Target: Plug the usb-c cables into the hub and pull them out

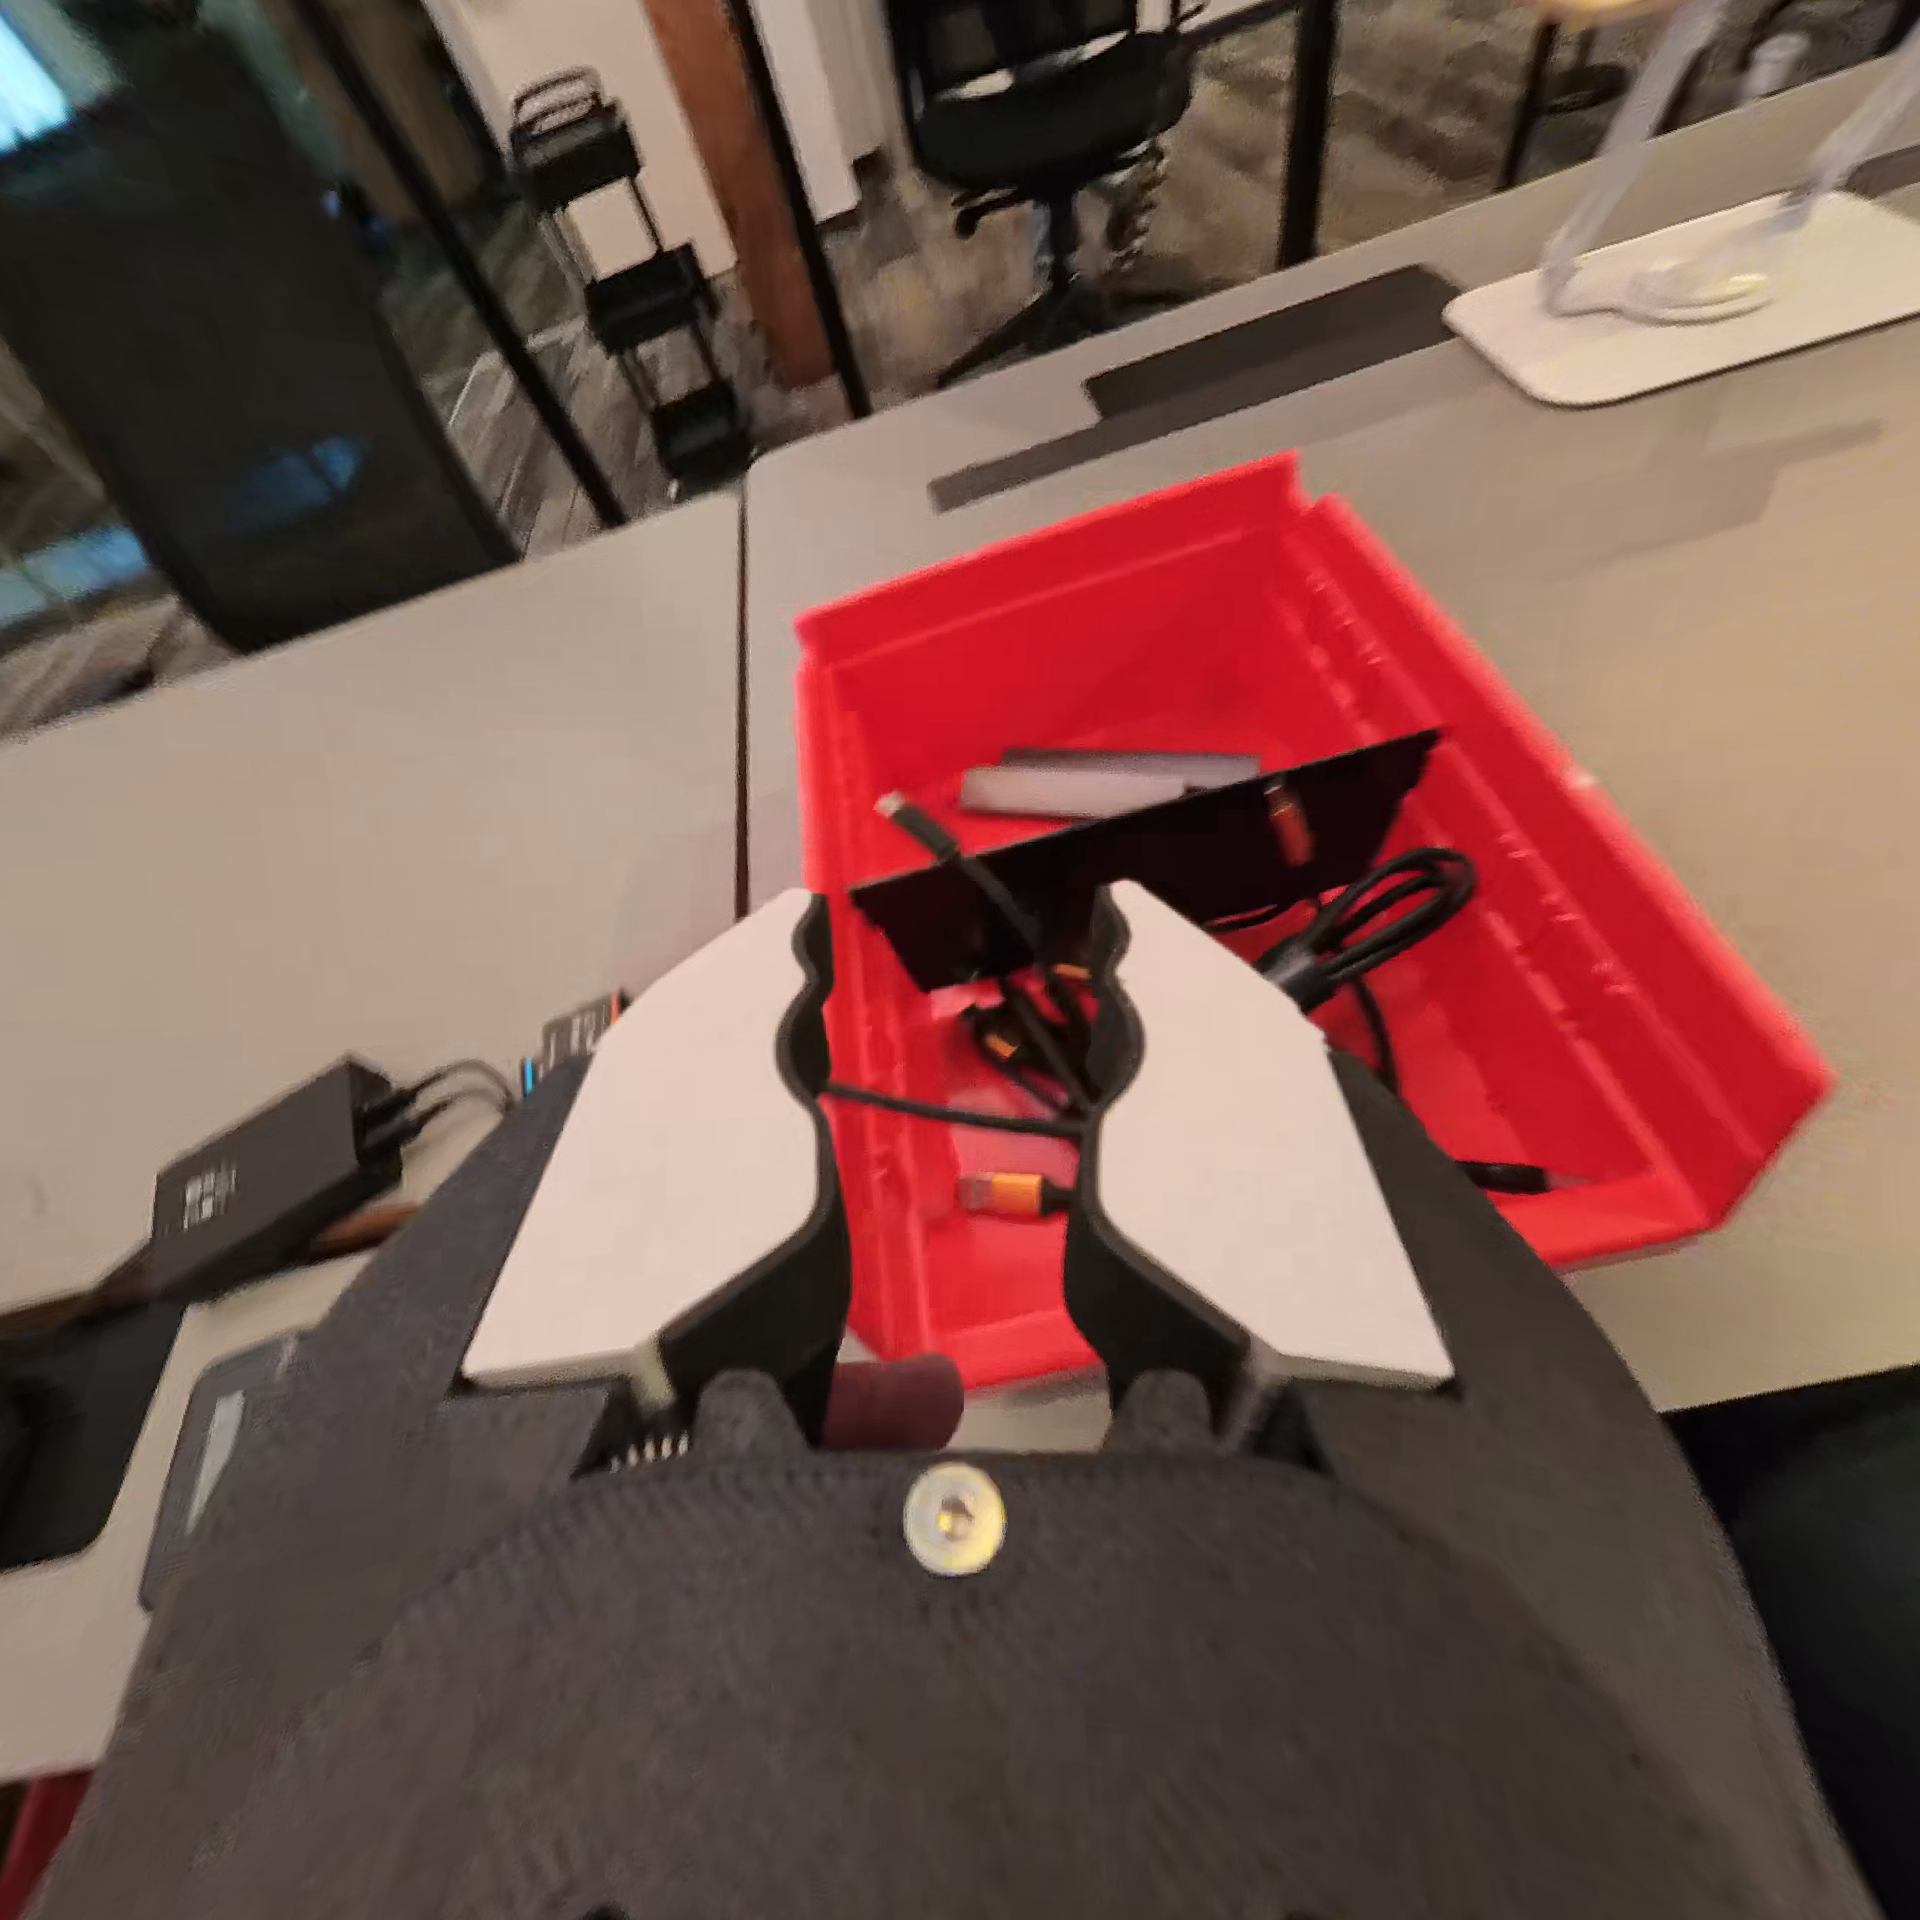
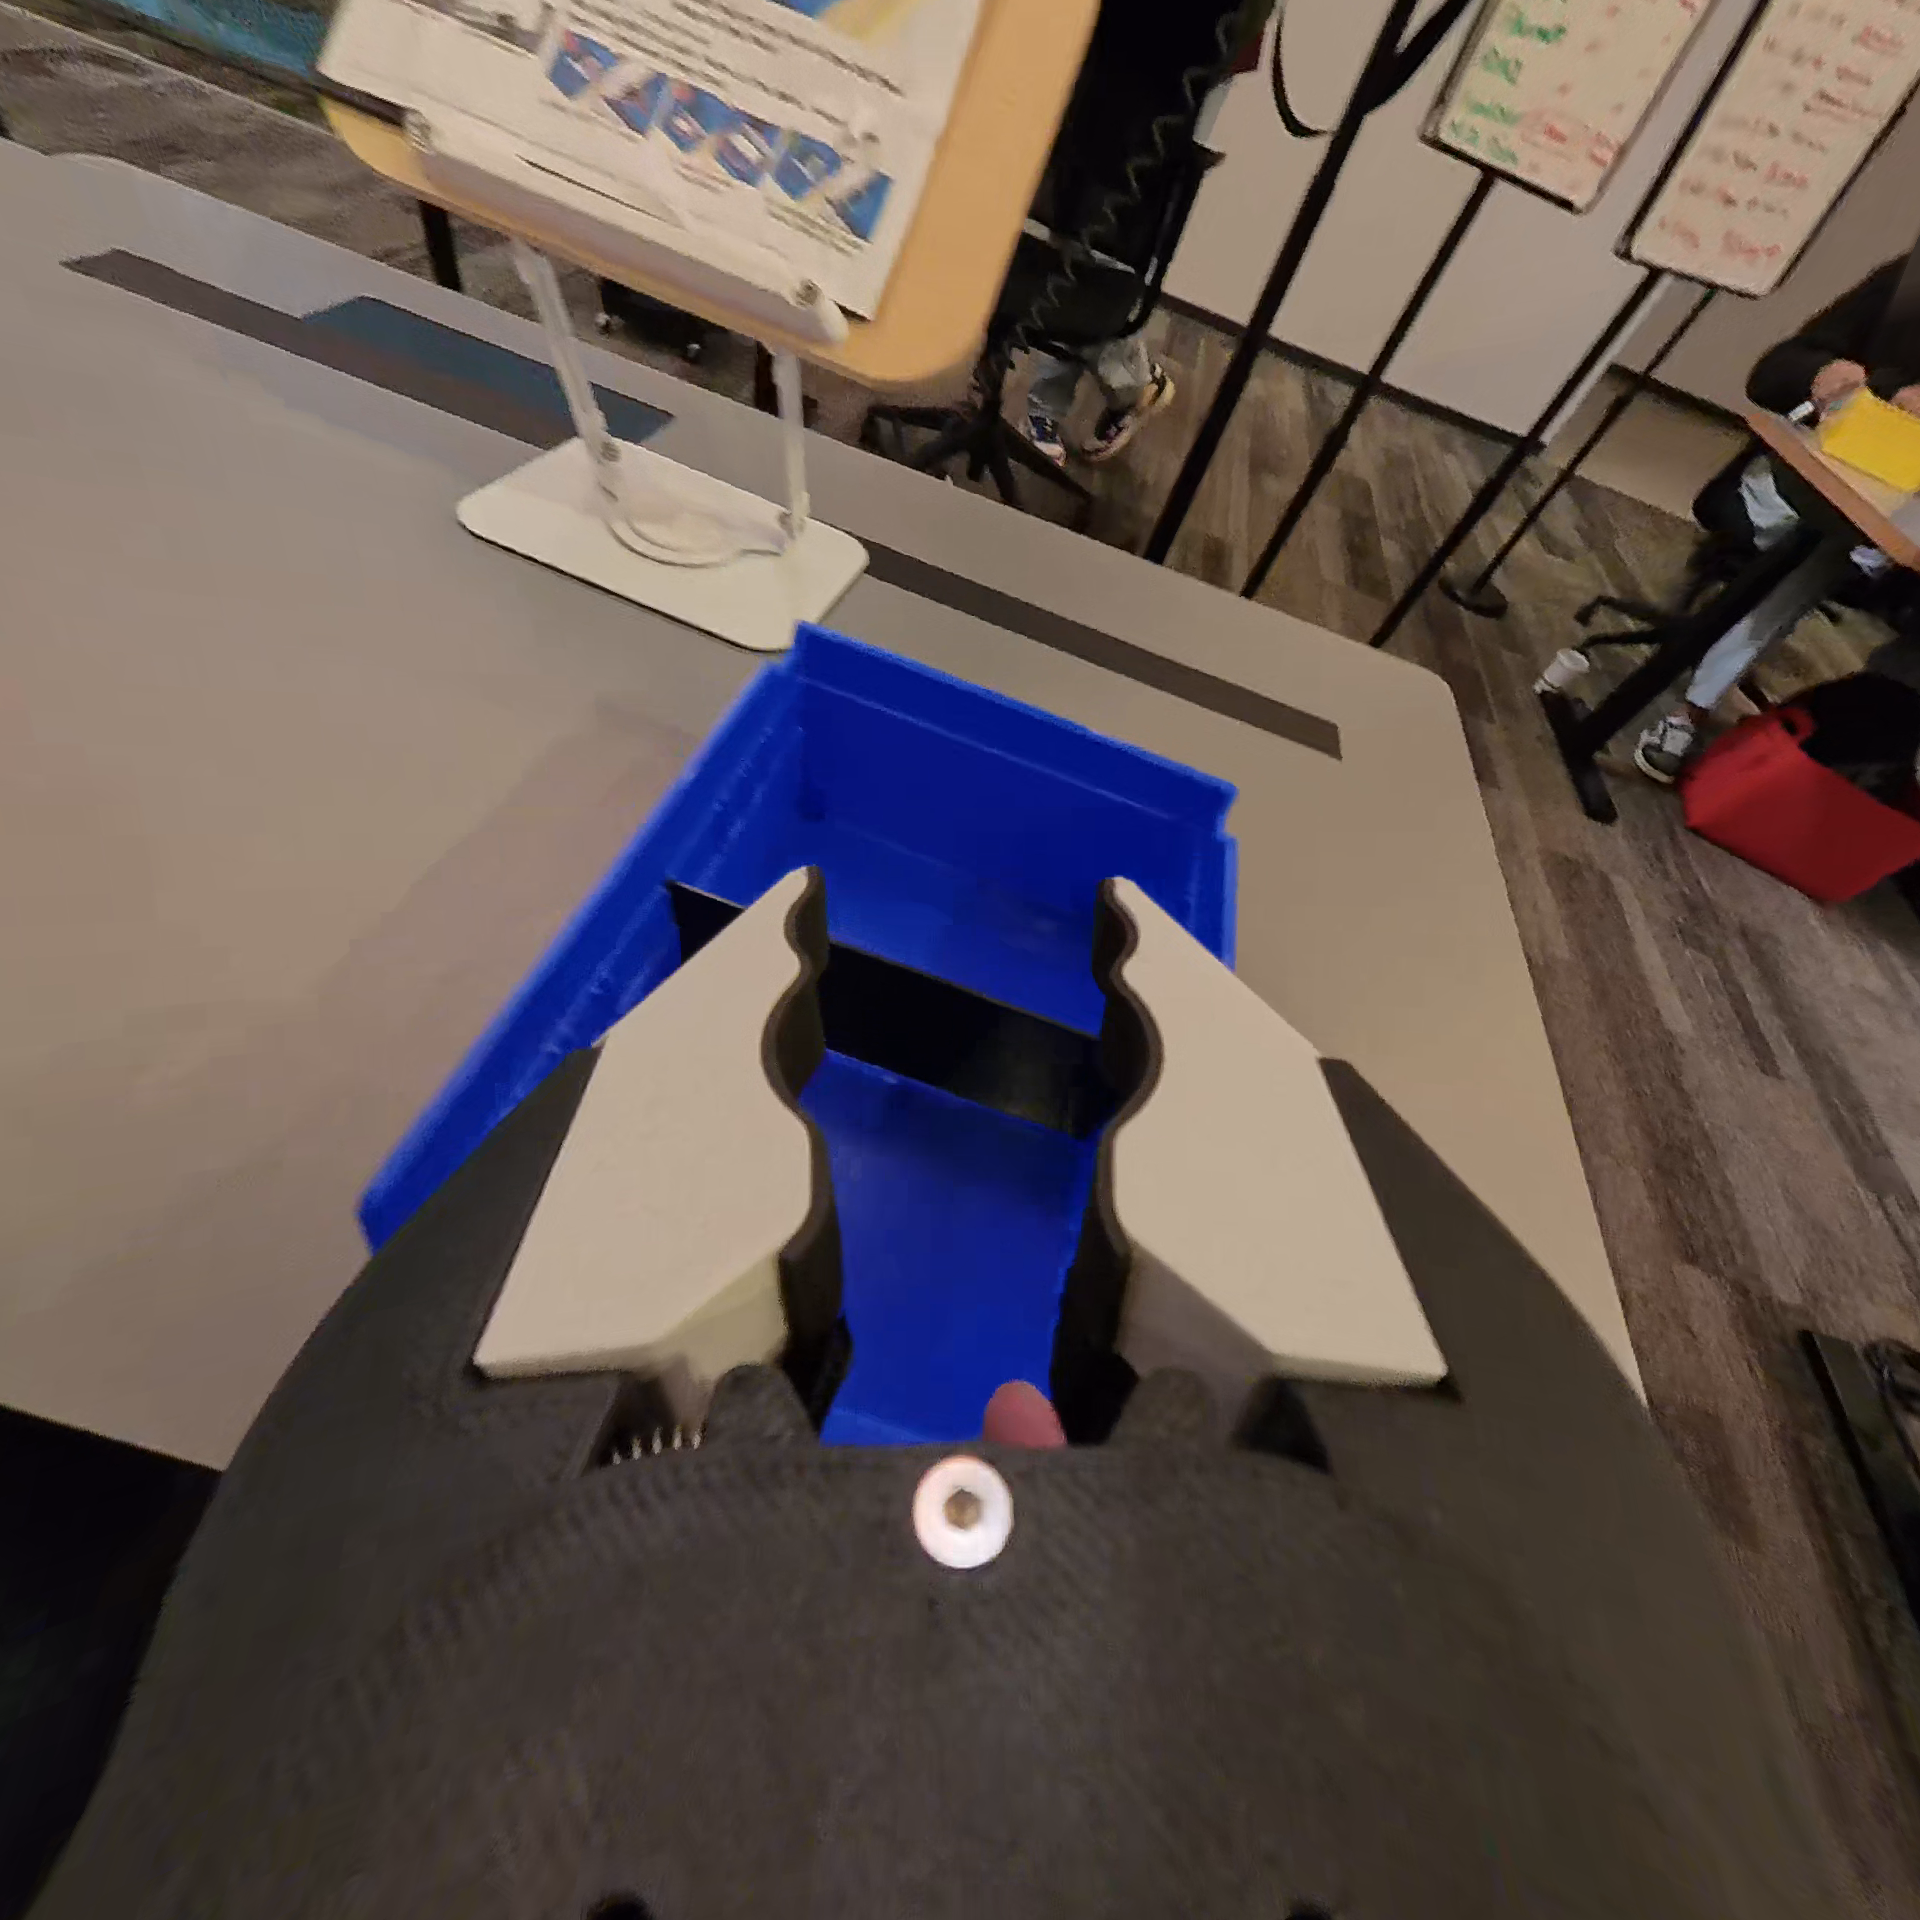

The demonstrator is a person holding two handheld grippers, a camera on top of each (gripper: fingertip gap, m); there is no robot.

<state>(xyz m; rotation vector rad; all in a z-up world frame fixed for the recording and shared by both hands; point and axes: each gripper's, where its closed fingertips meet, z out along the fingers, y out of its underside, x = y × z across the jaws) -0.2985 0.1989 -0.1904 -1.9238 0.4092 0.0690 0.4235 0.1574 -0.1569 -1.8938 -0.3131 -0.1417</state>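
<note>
A: Where are the cables [image 1: 1351, 940] and the hub [image 1: 1101, 781]?
B: In the red bin [image 1: 1621, 935] on the tabletop [image 1: 416, 831], either side of a black divider [image 1: 1195, 842].
A: The tongs?
B: Left tongs [image 1: 961, 914] apart, empty, above that bin. Right tongs [image 2: 961, 904] apart over a blue bin [image 2: 665, 966].

One red bin [image 1: 1621, 873], one blue bin [image 2: 623, 997], one grey hub [image 1: 1091, 784], two black dividers [image 1: 1195, 862], two whiteboards [image 2: 1558, 104].

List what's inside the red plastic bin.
The red plastic bin holds a grey slab-shaped hub behind a black divider panel, and tangled black cables with orange-sleeved plugs in front. The left gripper covers part of the tangle.
</note>
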